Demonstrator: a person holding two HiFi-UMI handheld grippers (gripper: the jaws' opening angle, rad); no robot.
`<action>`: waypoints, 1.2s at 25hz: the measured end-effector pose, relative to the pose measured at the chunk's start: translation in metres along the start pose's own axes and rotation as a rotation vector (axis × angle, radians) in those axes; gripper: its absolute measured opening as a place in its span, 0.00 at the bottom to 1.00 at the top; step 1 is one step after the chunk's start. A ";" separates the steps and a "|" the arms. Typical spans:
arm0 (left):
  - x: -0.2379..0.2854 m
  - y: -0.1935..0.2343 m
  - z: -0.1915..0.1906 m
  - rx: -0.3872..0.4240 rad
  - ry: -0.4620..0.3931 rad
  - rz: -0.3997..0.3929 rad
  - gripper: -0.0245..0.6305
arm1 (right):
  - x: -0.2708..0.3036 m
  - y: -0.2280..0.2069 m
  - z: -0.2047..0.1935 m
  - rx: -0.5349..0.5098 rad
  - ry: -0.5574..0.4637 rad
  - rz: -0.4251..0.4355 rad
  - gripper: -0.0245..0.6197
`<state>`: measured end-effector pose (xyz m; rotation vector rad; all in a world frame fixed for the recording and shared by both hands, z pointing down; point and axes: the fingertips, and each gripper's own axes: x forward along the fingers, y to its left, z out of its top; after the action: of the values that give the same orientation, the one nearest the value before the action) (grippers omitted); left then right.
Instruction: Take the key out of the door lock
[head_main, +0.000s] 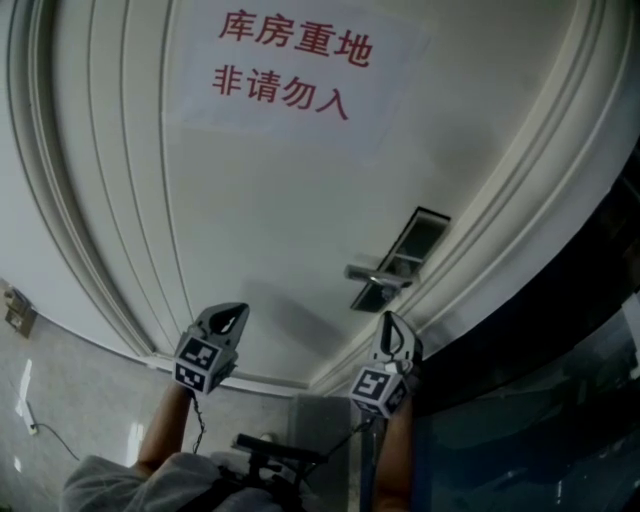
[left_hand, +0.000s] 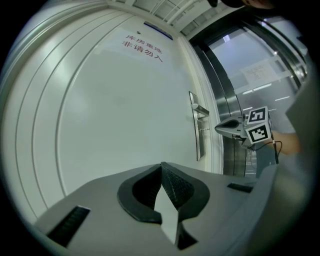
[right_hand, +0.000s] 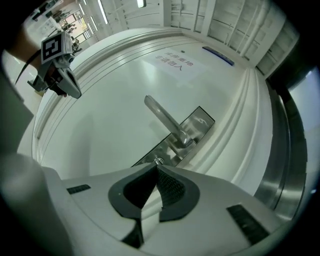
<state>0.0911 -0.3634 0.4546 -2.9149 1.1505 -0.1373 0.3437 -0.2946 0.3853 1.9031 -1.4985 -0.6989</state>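
A white door fills the scene. Its smooth painted face is ringed by raised, curved mouldings, and it stands beside a dark glass panel in a brushed-metal frame. Grey polished tiles show at the lower left.

High on the door is a pale paper sign printed with two rows of red characters. Near the door's right edge is a long, narrow lock plate of shiny metal, and from it a straight lever handle juts out over the door's face.

A person holds two grey plastic grippers, each carrying a cube of black-and-white square markers. The left gripper hangs well clear of the lock, in front of the plain middle of the door. Its ribbed black pads are pressed together with nothing between them. The right gripper points at the lock plate just under the handle, its jaws likewise closed and empty.

The key shows only as a small round glint of metal on the plate. It lies just beyond the right gripper's tips, and its shape is too small to make out.
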 end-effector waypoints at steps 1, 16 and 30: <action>-0.001 0.002 0.000 -0.002 0.000 0.004 0.03 | 0.002 -0.001 0.000 -0.019 -0.001 -0.006 0.06; 0.002 0.013 -0.003 -0.026 0.004 0.017 0.03 | 0.027 0.000 -0.006 -0.282 0.052 0.015 0.25; 0.004 0.020 -0.005 -0.062 -0.006 0.034 0.03 | 0.050 0.002 -0.007 -0.401 0.062 0.033 0.30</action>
<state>0.0795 -0.3805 0.4588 -2.9444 1.2251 -0.0947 0.3580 -0.3426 0.3899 1.5777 -1.2386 -0.8458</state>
